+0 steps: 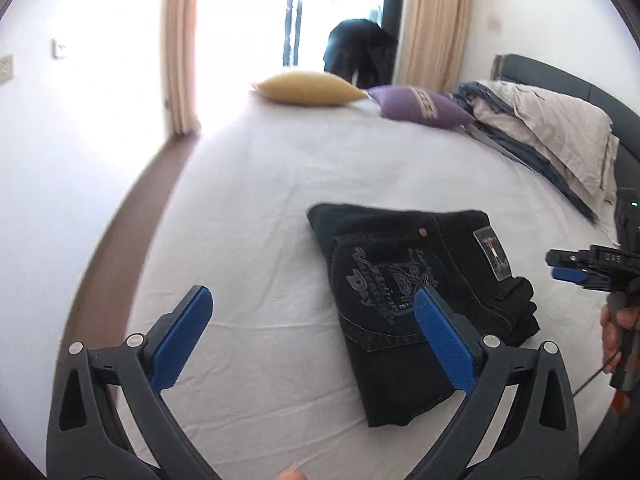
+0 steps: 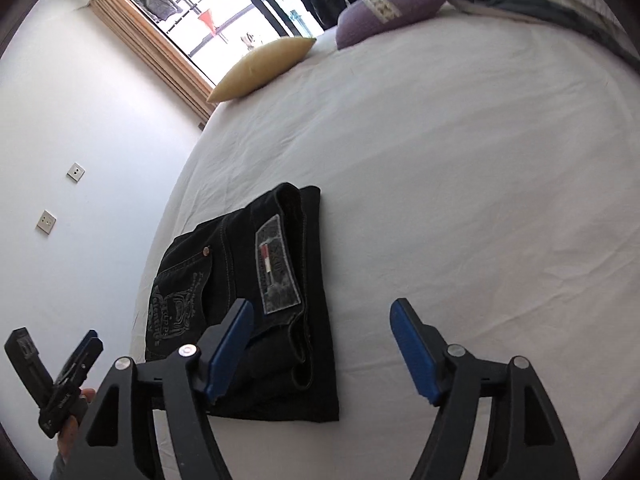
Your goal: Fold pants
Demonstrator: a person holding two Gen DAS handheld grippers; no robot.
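Black denim pants with grey embroidered back pocket and stitched waistband patch [image 1: 404,292]: lying in a compact folded rectangle on the white bed sheet [image 1: 248,208], near the sheet's left edge, waistband layers stacked on the right side in the left wrist view. Fold looks finished or nearly so.

Left gripper, black frame with blue pads [image 1: 314,340]: jaws spread wide, nothing between the pads, hovering above the near-left part of the bundle, no contact visible. Right gripper, same build [image 2: 322,344]: jaws well apart, empty, above the near edge of the pants; its left pad overlaps the fabric in view, but I can't tell if it touches.

Risks from here:
- Stacked waistband edge looks thick and loose; stiff denim may spring back and open the top layer now nothing pins it.
- A pad dragging across the bundle on the way out would skew or unroll the layers.
- Bundle sits close to the bed edge; a sideways nudge could slide it toward the brown floor [image 1: 116,216].

Yellow cushion [image 1: 308,88], purple cushion [image 1: 420,106] and the beige-and-blue bedding pile [image 1: 552,128] are well apart, no interference.
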